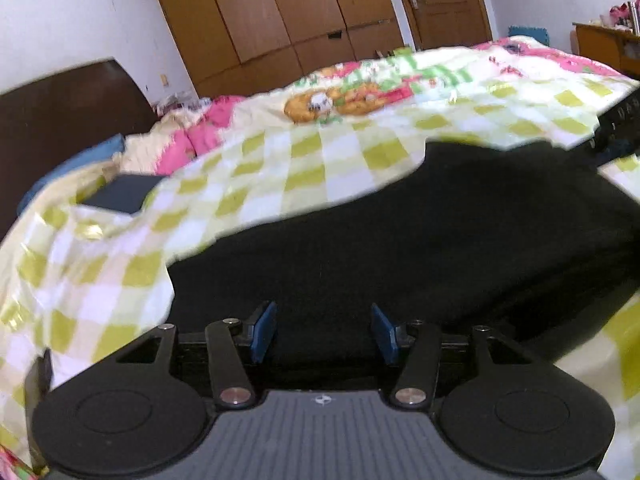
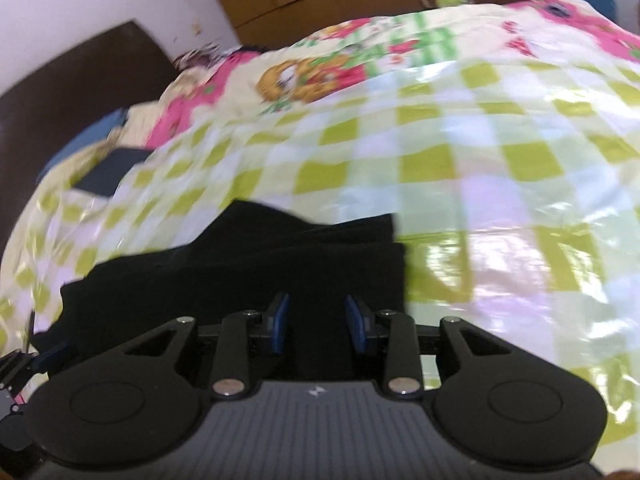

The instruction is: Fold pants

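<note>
Hovering both grippers over the black pants (image 1: 400, 240) on the checked sheet (image 1: 280, 168), left gripper (image 1: 324, 332) and right gripper (image 2: 318, 324) released, empty. Grabbing one layer could undo the stacked fold. Only the right view shows those layered edges; the left shows the far door (image 1: 440, 4)

A home bedroom: bed (image 1: 360, 152), wooden wardrobe (image 1: 280, 12), door (image 1: 440, 0)

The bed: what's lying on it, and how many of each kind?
Black pants: 1
Checked cover: 1
Cartoon quilt: 1
Dark flat thing near the headboard: 1
Total: 4
</note>
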A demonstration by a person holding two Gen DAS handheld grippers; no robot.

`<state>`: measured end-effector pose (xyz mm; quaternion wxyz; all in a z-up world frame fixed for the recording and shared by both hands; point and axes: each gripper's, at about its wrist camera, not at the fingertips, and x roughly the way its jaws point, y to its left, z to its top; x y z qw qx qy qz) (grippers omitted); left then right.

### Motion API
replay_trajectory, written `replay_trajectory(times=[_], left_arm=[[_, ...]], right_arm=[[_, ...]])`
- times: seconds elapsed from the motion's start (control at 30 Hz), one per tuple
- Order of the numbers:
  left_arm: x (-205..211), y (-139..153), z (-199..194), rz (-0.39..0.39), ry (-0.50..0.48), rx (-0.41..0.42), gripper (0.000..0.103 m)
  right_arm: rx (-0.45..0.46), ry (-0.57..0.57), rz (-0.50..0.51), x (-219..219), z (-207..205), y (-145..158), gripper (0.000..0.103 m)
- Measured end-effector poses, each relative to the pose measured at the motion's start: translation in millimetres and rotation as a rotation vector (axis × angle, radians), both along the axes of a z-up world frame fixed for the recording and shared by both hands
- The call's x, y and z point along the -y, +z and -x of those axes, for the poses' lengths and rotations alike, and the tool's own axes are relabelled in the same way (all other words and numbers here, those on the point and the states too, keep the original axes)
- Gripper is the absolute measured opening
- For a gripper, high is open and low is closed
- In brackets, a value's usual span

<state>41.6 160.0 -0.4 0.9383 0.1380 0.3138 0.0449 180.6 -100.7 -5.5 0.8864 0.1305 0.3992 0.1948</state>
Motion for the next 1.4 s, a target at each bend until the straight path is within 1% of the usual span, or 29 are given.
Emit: replay_trajectory(times=[0.07, 0.13, 0.17, 0.23, 0.27, 0.33, 0.4, 0.43, 0.47, 0.53, 0.57, 0.67, 0.73, 0.77, 0.83, 0.9, 0.93, 1.0, 1.13, 1.2, 1.3, 1.4], left_arm=[[3, 9, -9, 0.016, -0.020, 0.027, 0.066], [17, 11, -18, 0.007, -0.047, 0.037, 0.066], [23, 12, -23, -0.004, -0.058, 0.037, 0.066], [32, 8, -36, -0.015, -0.080, 0.026, 0.066], [34, 5, -41, -0.015, -0.083, 0.014, 0.066], [36, -2, -48, -0.027, -0.078, -0.026, 0.066], [33, -14, -49, -0.044, -0.061, -0.067, 0.067], [32, -18, -47, -0.045, -0.059, -0.080, 0.067], [32, -19, -42, -0.049, -0.061, -0.083, 0.067], [33, -18, -31, -0.071, -0.068, -0.080, 0.067], [33, -16, -28, -0.075, -0.069, -0.077, 0.067], [38, -6, -22, -0.047, -0.078, -0.054, 0.067], [45, -3, -21, -0.023, -0.089, -0.041, 0.067], [49, -3, -21, -0.022, -0.093, -0.042, 0.067], [56, -8, -22, -0.021, -0.096, -0.066, 0.067], [59, -14, -21, -0.031, -0.091, -0.099, 0.067], [58, -15, -19, -0.027, -0.089, -0.107, 0.067], [57, -11, -12, -0.011, -0.088, -0.109, 0.067], [62, 1, -3, -0.009, -0.114, -0.066, 0.067], [65, 3, -6, 0.001, -0.120, -0.052, 0.067], [71, -1, -15, 0.015, -0.119, -0.067, 0.067], [75, -10, -20, 0.002, -0.129, -0.094, 0.067]], right_arm=[[0.007, 0.001, -0.016, 7, 2, 0, 0.035], [0.051, 0.031, 0.001, -2, 6, 4, 0.035], [0.074, 0.052, -0.004, -8, 6, 5, 0.035], [0.077, 0.104, -0.032, -20, -3, 4, 0.036], [0.069, 0.126, -0.020, -27, -12, 1, 0.036], [0.067, 0.104, 0.013, -31, -28, -5, 0.036], [0.038, 0.072, 0.016, -24, -45, -12, 0.032], [0.023, 0.049, 0.022, -19, -48, -14, 0.032], [0.018, 0.039, 0.007, -13, -48, -12, 0.032], [0.047, 0.037, -0.029, 2, -37, -4, 0.035], [0.054, 0.033, -0.032, 8, -28, 0, 0.039], [0.039, 0.029, -0.058, 25, -1, 4, 0.039], [0.030, 0.033, -0.062, 27, 17, 3, 0.039], [0.032, 0.056, -0.047, 24, 25, 3, 0.039], [0.030, 0.089, 0.016, 14, 38, -2, 0.039], [-0.005, 0.095, 0.027, 13, 43, -11, 0.039], [-0.026, 0.080, 0.022, 17, 44, -13, 0.039], [-0.039, 0.055, -0.008, 28, 46, -12, 0.039], [-0.035, 0.004, -0.027, 51, 49, -9, 0.042], [-0.068, -0.029, -0.052, 60, 42, -15, 0.044], [-0.121, -0.025, -0.142, 65, 31, -25, 0.045], [-0.163, -0.003, -0.194, 61, 19, -38, 0.045]])
